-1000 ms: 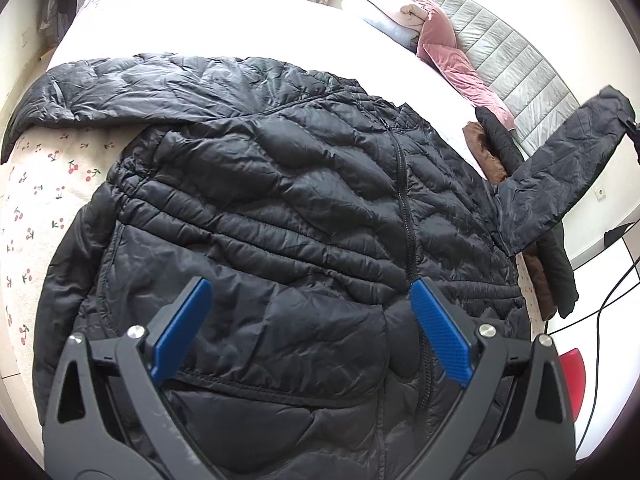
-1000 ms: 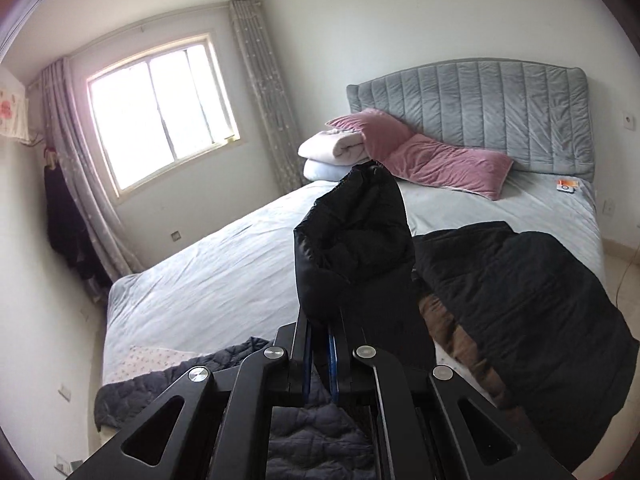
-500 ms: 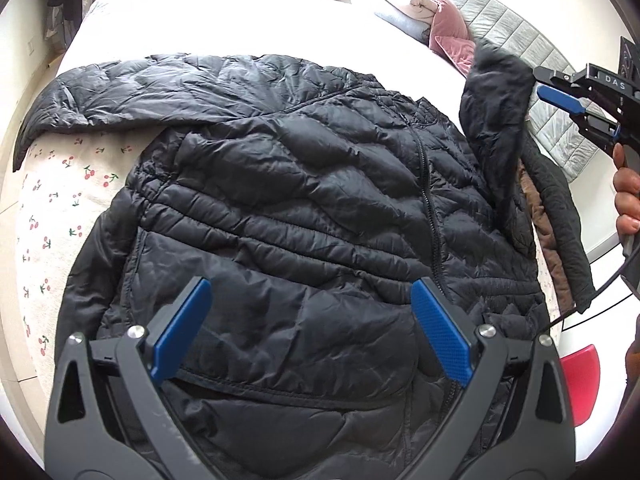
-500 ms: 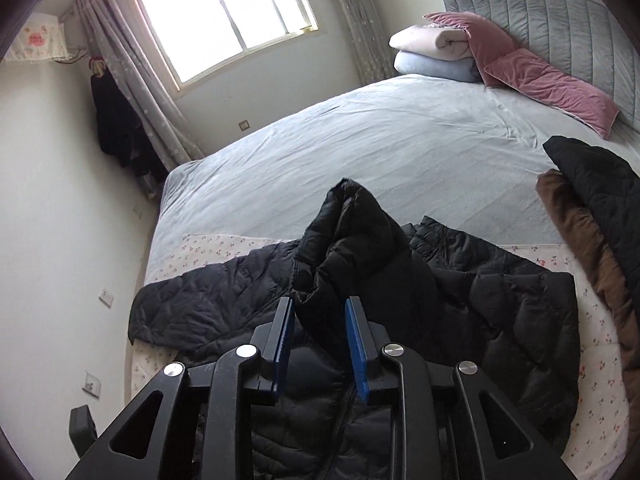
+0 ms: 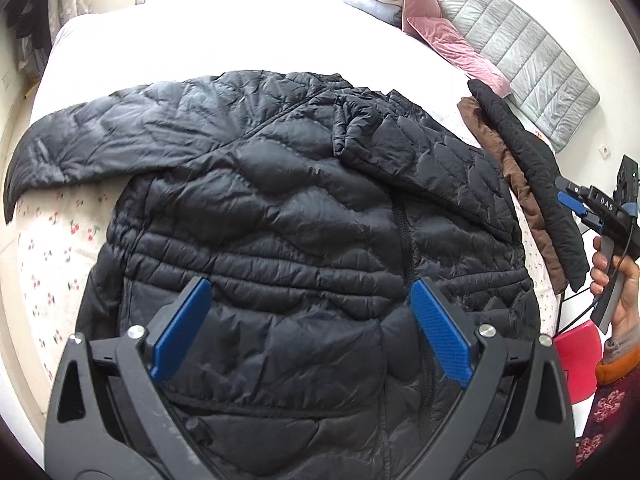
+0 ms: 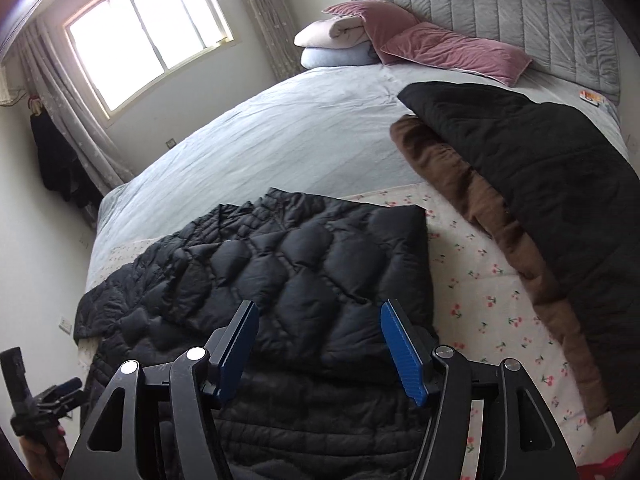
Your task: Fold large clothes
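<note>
- Bedroom with pale walls, bright window (image 6: 148, 36) and patterned curtains behind.
- Wide bed (image 6: 280, 136) under a pale grey-blue sheet, filling most of both views; grey quilted headboard (image 6: 520, 12) at the far end.
- Cherry-print cloth (image 6: 480, 280) spread over the near part of the bed, under the clothes.
- Black puffer jacket (image 5: 280, 220) flat on that cloth, front up, zip running down the middle; one sleeve (image 5: 100, 136) stretched out to the left in the left wrist view, the other sleeve (image 5: 420, 160) folded across the chest.
- Second black garment (image 6: 540, 168) on top of a brown one (image 6: 480, 208), both just beside the jacket, toward the headboard side.
- Pink velvet pillows (image 6: 440, 44) against the headboard, with a folded white and pale blue bundle (image 6: 332, 44) next to them.
- Dark clothes (image 6: 52, 160) hanging by the curtain at the left wall.
- Red object (image 5: 576, 356) low at the bed's edge, kind not clear.
- Left tool (image 5: 310, 328) above the jacket's lower front, blue pads spread wide, nothing between them.
- Right tool (image 6: 320, 348) above the folded sleeve, jaws just opened and standing apart, sleeve let go and lying below, nothing gripped.
- Right hand (image 5: 616, 288) around that tool's handle at the edge of the left wrist view, orange cuff below it.
</note>
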